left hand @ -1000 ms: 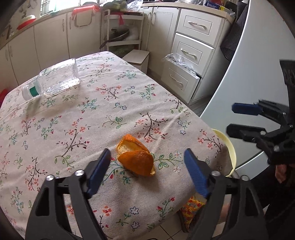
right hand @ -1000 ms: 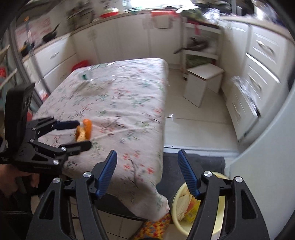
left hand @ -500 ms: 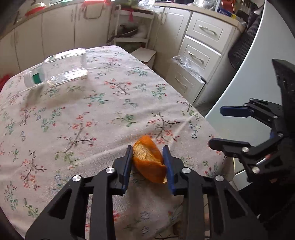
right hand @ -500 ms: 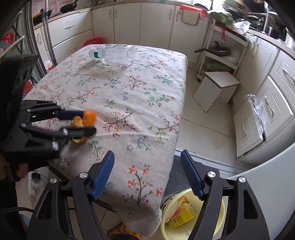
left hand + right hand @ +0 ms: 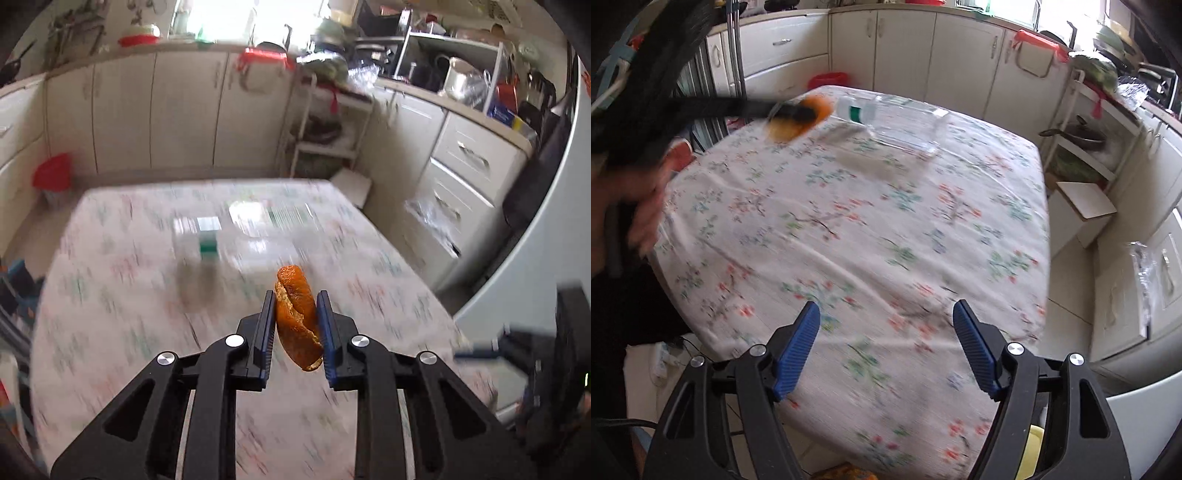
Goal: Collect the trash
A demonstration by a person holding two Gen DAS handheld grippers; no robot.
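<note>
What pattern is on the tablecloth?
A floral print, red and green sprigs on a pale cloth, on the tablecloth; it shows best in the right wrist view.

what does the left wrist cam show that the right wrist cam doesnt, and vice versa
Only the left wrist view shows the left gripper up close, its blue pads clamped on the orange peel, which is lifted above the cloth. Only the right wrist view shows the right gripper with its jaws wide apart and empty, plus the yellow bin rim at the bottom edge. Both show the peel, the floral tablecloth and the clear plastic bottle lying on it.
</note>
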